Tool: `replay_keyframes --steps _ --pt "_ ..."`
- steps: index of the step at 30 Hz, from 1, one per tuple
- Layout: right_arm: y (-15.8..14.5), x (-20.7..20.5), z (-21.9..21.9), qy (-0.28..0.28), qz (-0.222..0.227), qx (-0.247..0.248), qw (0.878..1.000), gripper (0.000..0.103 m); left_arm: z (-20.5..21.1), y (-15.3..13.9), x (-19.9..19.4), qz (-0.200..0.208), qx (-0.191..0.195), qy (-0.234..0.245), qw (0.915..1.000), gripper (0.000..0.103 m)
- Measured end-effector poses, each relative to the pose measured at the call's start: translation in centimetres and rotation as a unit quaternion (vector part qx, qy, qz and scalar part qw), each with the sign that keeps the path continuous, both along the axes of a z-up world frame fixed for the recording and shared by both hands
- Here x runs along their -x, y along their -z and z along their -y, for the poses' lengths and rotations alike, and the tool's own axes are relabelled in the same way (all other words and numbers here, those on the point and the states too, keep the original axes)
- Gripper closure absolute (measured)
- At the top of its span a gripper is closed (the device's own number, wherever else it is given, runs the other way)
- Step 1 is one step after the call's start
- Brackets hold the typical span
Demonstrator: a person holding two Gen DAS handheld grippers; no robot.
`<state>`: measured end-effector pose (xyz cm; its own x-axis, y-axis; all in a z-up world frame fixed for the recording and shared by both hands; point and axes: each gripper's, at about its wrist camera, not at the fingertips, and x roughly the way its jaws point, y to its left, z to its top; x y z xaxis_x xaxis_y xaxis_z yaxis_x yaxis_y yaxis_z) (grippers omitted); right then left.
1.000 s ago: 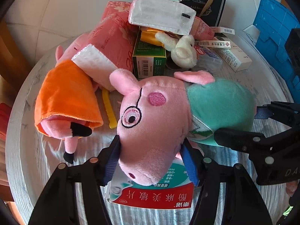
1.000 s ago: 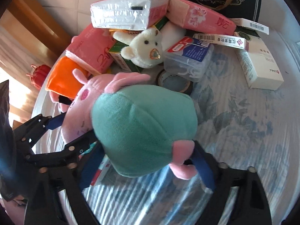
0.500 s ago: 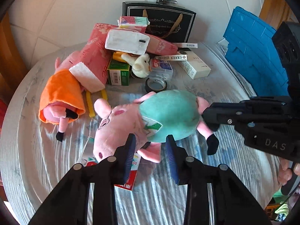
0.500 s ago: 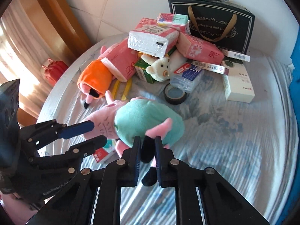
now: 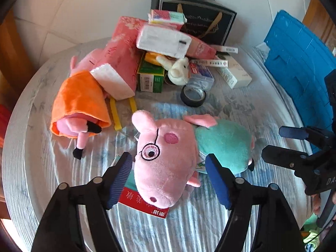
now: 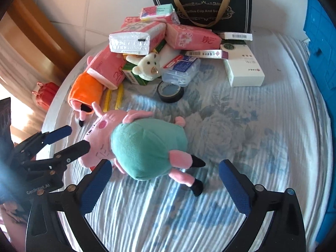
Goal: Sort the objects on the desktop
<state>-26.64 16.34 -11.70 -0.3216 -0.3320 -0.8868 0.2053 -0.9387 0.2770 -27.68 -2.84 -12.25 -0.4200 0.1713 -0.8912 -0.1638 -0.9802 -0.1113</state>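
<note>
On the round table under its blue-flowered ribbed cloth [image 6: 262,147], the soft pink pig plush in a teal dress [image 5: 168,157] lay on its side near the front edge, with round embroidered glasses, a rosy cheek patch and black-tipped feet, its snout over a red and white card packet [image 5: 145,204]. We found our left gripper [image 5: 169,180] released, fingers spread either side of the head without touching. Our right gripper [image 6: 166,187] also gaped wide behind the teal body.
</note>
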Motion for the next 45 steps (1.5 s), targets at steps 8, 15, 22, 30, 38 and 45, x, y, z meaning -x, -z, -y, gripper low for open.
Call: replay_keyframes --steps 8,15,22,30,38,45 --pt "4.7 2.5 2.2 0.001 0.056 0.015 0.998 0.0 -1.6 3.7 1.3 0.01 0.028 0.048 0.9984 0.023" --pt "6.3 2.9 3.2 -0.016 0.074 0.028 0.997 0.006 -2.1 6.4 0.9 0.039 0.05 0.042 0.9971 0.037" --pt "1.8 0.6 2.6 -0.048 0.005 0.018 0.999 0.026 -2.3 1.4 -1.7 -0.036 0.048 0.021 0.998 0.044" --pt "-7.4 -4.4 0.5 -0.054 -0.128 0.026 0.99 0.026 -4.0 -7.9 -6.0 -0.155 0.058 0.011 0.9861 0.044" --pt "-15.3 -10.3 -4.5 -0.02 -0.228 0.022 0.973 0.026 -9.4 -15.4 -10.1 -0.243 0.043 0.037 0.9683 0.044" --pt "-19.9 -15.0 -11.9 0.026 -0.286 0.012 0.958 0.026 -16.8 -19.6 -12.4 -0.3 0.026 0.083 0.9499 0.043"
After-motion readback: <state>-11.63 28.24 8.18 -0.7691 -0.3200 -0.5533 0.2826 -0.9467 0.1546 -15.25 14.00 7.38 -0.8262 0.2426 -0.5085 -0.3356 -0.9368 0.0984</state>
